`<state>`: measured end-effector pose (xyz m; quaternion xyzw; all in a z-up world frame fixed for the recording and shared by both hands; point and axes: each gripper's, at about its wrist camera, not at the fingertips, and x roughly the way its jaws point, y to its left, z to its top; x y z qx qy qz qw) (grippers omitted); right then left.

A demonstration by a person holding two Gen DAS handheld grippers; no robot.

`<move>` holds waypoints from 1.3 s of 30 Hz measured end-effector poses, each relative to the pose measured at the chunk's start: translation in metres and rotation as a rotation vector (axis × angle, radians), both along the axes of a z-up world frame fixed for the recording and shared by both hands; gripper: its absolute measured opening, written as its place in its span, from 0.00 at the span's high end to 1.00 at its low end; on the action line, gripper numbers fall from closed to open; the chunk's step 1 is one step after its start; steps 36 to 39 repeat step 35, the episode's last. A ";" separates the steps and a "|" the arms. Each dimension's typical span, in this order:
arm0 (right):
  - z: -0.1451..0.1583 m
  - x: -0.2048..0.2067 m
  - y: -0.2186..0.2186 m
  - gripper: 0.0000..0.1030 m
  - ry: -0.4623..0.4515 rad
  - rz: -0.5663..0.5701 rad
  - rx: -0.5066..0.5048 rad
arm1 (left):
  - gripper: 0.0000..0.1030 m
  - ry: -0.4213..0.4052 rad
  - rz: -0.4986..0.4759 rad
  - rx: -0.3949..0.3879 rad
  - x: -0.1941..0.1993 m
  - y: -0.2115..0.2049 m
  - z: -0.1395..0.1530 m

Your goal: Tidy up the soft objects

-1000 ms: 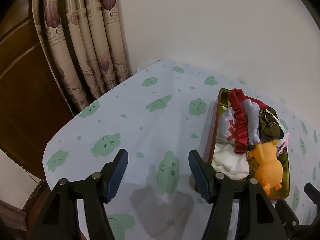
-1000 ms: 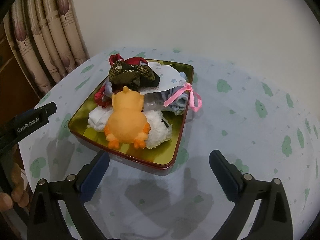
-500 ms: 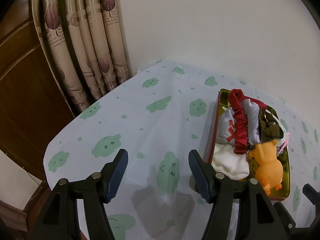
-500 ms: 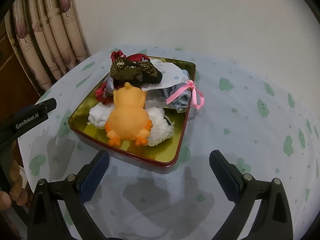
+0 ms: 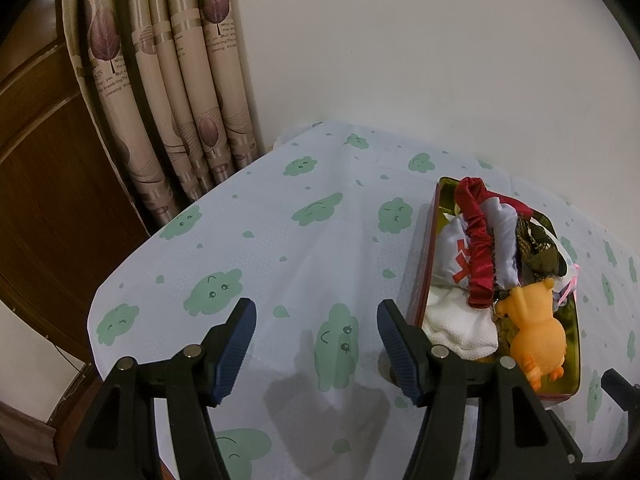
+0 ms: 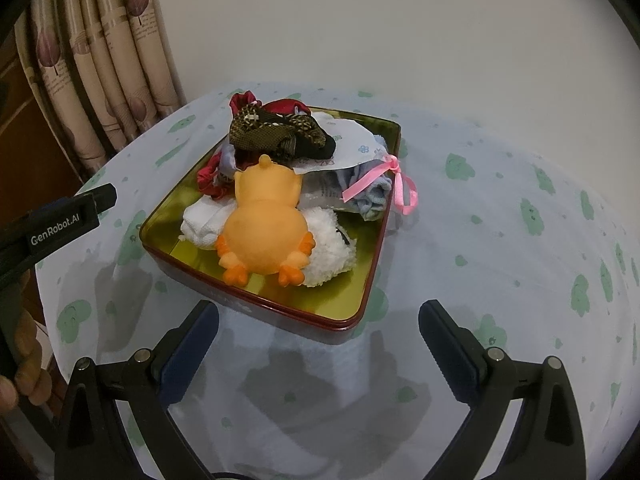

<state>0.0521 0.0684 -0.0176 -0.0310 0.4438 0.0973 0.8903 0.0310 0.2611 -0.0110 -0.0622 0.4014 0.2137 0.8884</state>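
A red-rimmed tray with a gold-green inside sits on the table, piled with soft things. An orange plush duck lies face down on white fluffy cloths. Behind it lie a dark patterned cloth, a red scrunchie, a white pouch with red print and a blue cloth tied with a pink ribbon. My right gripper hangs open just in front of the tray. My left gripper is open and empty over the tablecloth, left of the tray.
The round table wears a white cloth with green cloud prints. Beige leaf-patterned curtains and a wooden panel stand at the left, a plain wall behind. A person's fingers hold the left gripper's handle at the left edge.
The right wrist view has crept slightly closer to the tray. Otherwise nothing has visibly changed; both grippers stay open.
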 end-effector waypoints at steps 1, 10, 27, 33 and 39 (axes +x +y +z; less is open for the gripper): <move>0.000 0.000 0.000 0.03 0.002 0.000 0.000 | 0.37 0.000 0.000 0.002 0.000 -0.001 0.000; 0.000 0.000 0.002 0.03 0.006 0.012 -0.007 | 0.37 0.000 0.000 0.003 0.000 -0.001 0.000; -0.002 0.000 0.003 0.03 0.009 0.017 -0.007 | 0.37 -0.013 -0.031 0.013 -0.001 -0.003 0.001; -0.002 0.000 0.003 0.03 0.010 0.018 -0.007 | 0.37 -0.036 -0.039 0.023 -0.004 -0.003 0.004; -0.002 0.000 0.003 0.03 0.010 0.019 -0.006 | 0.37 -0.034 -0.045 0.023 -0.004 -0.005 0.004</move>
